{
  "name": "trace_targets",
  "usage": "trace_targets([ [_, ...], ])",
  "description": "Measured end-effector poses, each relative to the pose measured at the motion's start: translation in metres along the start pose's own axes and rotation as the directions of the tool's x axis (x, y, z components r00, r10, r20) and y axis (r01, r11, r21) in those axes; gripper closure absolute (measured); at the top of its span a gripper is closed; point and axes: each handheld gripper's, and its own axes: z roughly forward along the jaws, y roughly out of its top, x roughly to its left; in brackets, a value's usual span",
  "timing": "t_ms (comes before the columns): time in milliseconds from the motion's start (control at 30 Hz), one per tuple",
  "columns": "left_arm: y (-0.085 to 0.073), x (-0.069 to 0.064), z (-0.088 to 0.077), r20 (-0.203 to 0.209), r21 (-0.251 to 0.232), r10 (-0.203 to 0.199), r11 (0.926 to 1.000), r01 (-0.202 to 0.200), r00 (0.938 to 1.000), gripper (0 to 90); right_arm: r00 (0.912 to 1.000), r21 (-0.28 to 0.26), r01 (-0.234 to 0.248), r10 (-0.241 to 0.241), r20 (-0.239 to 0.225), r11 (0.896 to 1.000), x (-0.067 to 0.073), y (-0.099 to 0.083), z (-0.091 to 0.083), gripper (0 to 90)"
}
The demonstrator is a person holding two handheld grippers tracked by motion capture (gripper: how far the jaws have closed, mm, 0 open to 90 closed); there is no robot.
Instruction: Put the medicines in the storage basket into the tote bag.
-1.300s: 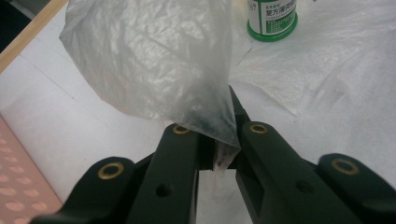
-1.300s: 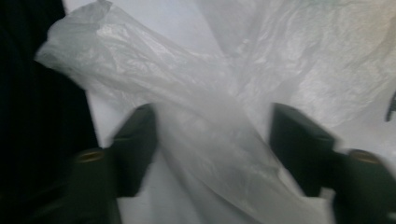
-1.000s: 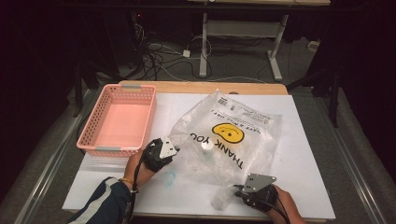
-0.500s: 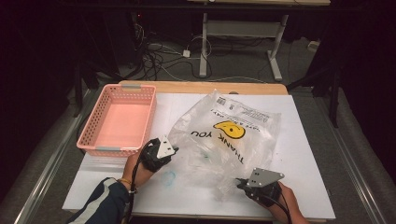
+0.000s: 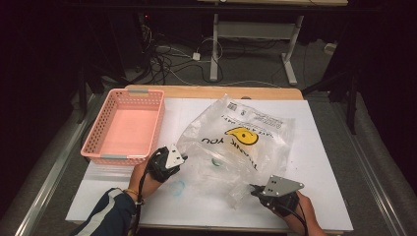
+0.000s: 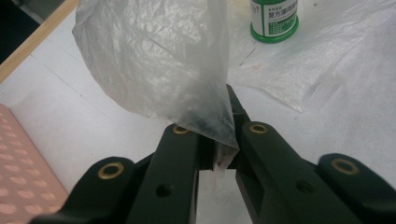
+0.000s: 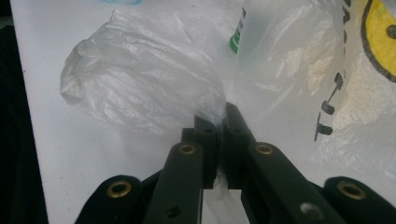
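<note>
- I have the left tongs (image 5: 183,158) clamped tight on a fold at the near left edge of the plastic bag (image 5: 241,142); in the left gripper view the film (image 6: 163,60) rises pinched between the two black jaws.
- I have the right tongs (image 5: 252,187) closed on the bag's near right corner, its jaws having just finished drawing together; in the right gripper view a bunched lobe of the film (image 7: 140,88) sits squeezed at the jaw tips.
- The bag lies crumpled at the centre of the worktop (image 5: 324,196), its yellow smiley print (image 5: 241,135) upside down from my side, and the label end points toward 12 o'clock.
- A small bottle with a green base (image 6: 274,18) stands at about 1 o'clock in the left gripper view, by the bag's folds (inside or beside them, I cannot tell).
- A pink basket (image 5: 125,125) sits at 10 o'clock from the bag, apart from it.
- Left hand (image 5: 147,172) is at 7 o'clock of the bag, right hand (image 5: 297,211) at 5 o'clock.
</note>
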Motion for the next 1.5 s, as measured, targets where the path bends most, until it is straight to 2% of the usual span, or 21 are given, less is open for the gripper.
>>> trace_targets([
  [367,0.001,0.002,-0.002,-0.014,-0.021,-0.007,0.9998,0.006,0.9999,86.4,0.9988,-0.06,-0.022,0.025,0.041,0.998,-0.009,0.004,-0.008,88.8],
  [500,0.003,0.002,-0.003,-0.023,-0.039,0.001,0.9992,-0.002,0.9997,86.4,0.9965,-0.096,-0.024,0.031,0.078,0.995,-0.015,0.007,-0.012,88.9],
  [667,0.005,0.003,-0.014,-0.045,-0.076,0.017,0.9969,-0.021,0.9988,86.5,0.9935,-0.13,-0.017,0.031,0.109,0.991,-0.019,0.011,-0.017,89.1],
  [700,0.006,0.004,-0.018,-0.047,-0.089,0.01,0.996,-0.014,0.9988,86.5,0.9928,-0.139,-0.015,0.031,0.115,0.99,-0.02,0.012,-0.019,89.2],
  [733,0.007,0.006,-0.025,-0.054,-0.117,0.001,0.9931,-0.007,0.9985,86.5,0.9905,-0.159,-0.01,0.032,0.134,0.987,-0.021,0.015,-0.023,89.2],
  [933,0.009,0.004,-0.042,-0.058,-0.158,0.002,0.9873,-0.011,0.9983,86.5,0.9856,-0.21,-0.006,0.042,0.164,0.978,-0.024,0.022,-0.035,89.3],
  [967,0.008,0.002,-0.049,-0.059,-0.175,0.003,0.9845,-0.014,0.9982,86.5,0.9845,-0.225,0.0,0.04,0.171,0.974,-0.023,0.024,-0.04,89.3],
  [1067,0.008,-0.002,-0.058,-0.066,-0.189,0.013,0.9817,-0.025,0.9978,86.5,0.9844,-0.24,0.001,0.042,0.171,0.971,-0.021,0.026,-0.044,89.3],
  [1167,0.008,-0.008,-0.072,-0.074,-0.212,0.027,0.9763,-0.042,0.9969,86.5,0.9844,-0.254,0.031,0.014,0.176,0.967,-0.014,0.03,-0.05,89.3],
  [1300,0.006,-0.015,-0.088,-0.075,-0.249,0.03,0.9673,-0.048,0.9967,86.4,0.9855,-0.269,0.044,0.002,0.17,0.962,-0.008,0.034,-0.056,89.3],
  [1433,0.008,-0.018,-0.102,-0.082,-0.289,0.036,0.9556,-0.058,0.996,86.4,0.9844,-0.291,0.063,-0.012,0.175,0.955,-0.004,0.04,-0.064,89.4],
  [1467,0.01,-0.017,-0.105,-0.091,-0.303,0.036,0.9508,-0.062,0.9952,86.3,0.9843,-0.297,0.064,-0.011,0.176,0.953,-0.003,0.041,-0.066,89.3],
  [1500,0.01,-0.017,-0.105,-0.091,-0.303,0.036,0.9508,-0.062,0.9952,86.3,0.9843,-0.297,0.064,-0.011,0.176,0.953,-0.003,0.041,-0.066,89.3],
])
